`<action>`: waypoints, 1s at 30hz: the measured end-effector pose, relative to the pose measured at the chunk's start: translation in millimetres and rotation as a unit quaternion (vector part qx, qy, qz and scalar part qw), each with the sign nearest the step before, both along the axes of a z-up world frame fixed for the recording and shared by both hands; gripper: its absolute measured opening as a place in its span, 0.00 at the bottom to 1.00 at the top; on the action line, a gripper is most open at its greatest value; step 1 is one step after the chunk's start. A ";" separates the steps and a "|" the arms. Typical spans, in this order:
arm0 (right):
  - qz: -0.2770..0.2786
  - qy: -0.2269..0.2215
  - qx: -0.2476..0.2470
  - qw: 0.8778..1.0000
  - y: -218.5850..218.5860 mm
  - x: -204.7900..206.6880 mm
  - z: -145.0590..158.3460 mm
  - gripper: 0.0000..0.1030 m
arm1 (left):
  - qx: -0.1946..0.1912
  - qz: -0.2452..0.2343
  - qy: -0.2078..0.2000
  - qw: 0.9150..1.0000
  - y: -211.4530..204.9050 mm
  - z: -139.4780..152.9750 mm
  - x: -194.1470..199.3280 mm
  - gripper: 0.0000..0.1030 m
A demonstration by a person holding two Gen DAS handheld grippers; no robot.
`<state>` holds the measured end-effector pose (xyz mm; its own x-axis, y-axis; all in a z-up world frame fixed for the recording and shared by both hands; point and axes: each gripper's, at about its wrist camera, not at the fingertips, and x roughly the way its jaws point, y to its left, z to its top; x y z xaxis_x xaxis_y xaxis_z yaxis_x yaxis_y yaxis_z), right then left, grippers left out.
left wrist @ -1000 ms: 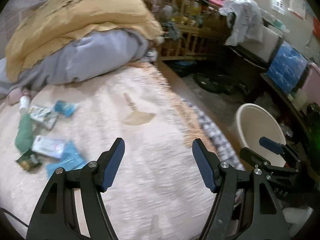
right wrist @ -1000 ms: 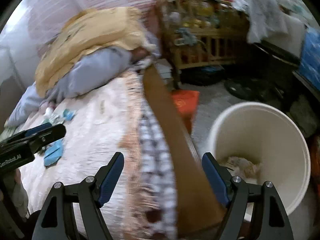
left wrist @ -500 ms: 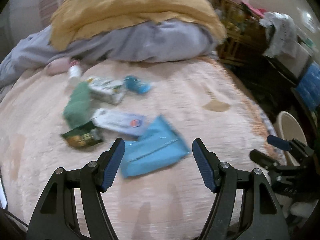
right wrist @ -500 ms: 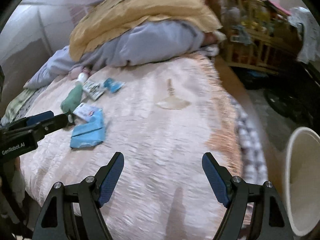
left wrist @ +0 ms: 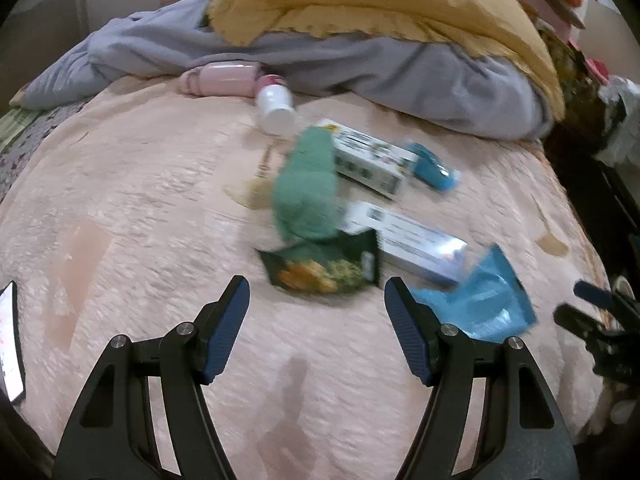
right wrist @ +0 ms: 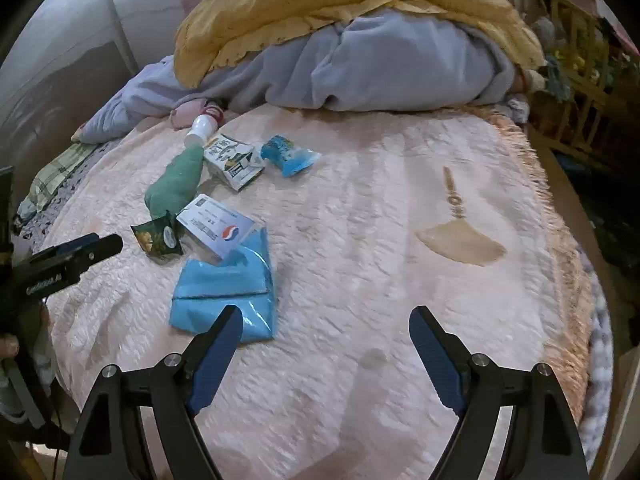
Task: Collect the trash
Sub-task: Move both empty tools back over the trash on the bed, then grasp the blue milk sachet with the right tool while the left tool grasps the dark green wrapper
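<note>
Two open grippers over a small pile of trash on a pink blanket (right wrist: 360, 220).

Both are empty: the left gripper (left wrist: 316, 312) is spread wide just short of the dark snack bag (left wrist: 324, 264), and the right gripper (right wrist: 326, 334) is opening with only blanket between its fingers, its left finger over the corner of the blue packet (right wrist: 228, 284). Only the right view shows the fringed blanket edge (right wrist: 560, 216) and the wooden crib (right wrist: 576, 56) past it, plus lots of bare blanket on that side. Only the left view shows a phone-like thing (left wrist: 10, 340) at the left edge (blurry). The trash lies together: white bottle (left wrist: 276, 110), green cloth (left wrist: 308, 192), two boxes (right wrist: 216, 228) and a small blue wrapper (right wrist: 288, 156), near the heaped bedding (right wrist: 380, 64).
</note>
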<state>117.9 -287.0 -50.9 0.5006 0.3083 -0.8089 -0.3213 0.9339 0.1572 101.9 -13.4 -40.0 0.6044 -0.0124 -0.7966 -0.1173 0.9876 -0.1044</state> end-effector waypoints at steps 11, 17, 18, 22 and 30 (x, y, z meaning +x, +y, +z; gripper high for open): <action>0.016 0.003 -0.016 1.000 22.1 12.8 -4.6 0.81 | 0.006 0.112 -0.002 0.994 81.9 -25.4 39.2 0.67; 0.013 0.002 -0.012 1.000 24.4 18.5 -1.6 0.81 | 0.009 0.070 0.040 0.997 77.2 -47.2 47.6 0.67; 0.014 0.001 -0.012 1.000 25.4 18.7 -0.7 0.81 | 0.005 0.055 0.045 0.997 72.2 -48.7 45.2 0.67; 0.014 -0.005 -0.014 1.000 28.0 18.3 2.8 0.81 | -0.020 -0.015 0.056 0.998 47.2 -47.2 26.3 0.67; 0.010 -0.012 -0.010 1.000 26.1 17.8 8.9 0.81 | -0.063 -0.093 0.046 0.993 23.3 -29.7 -10.8 0.67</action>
<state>135.7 -260.9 -42.0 0.5136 0.3025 -0.8030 -0.3438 0.9299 0.1304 91.1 9.8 -69.7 0.5074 -0.2193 -0.8333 0.0504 0.9730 -0.2254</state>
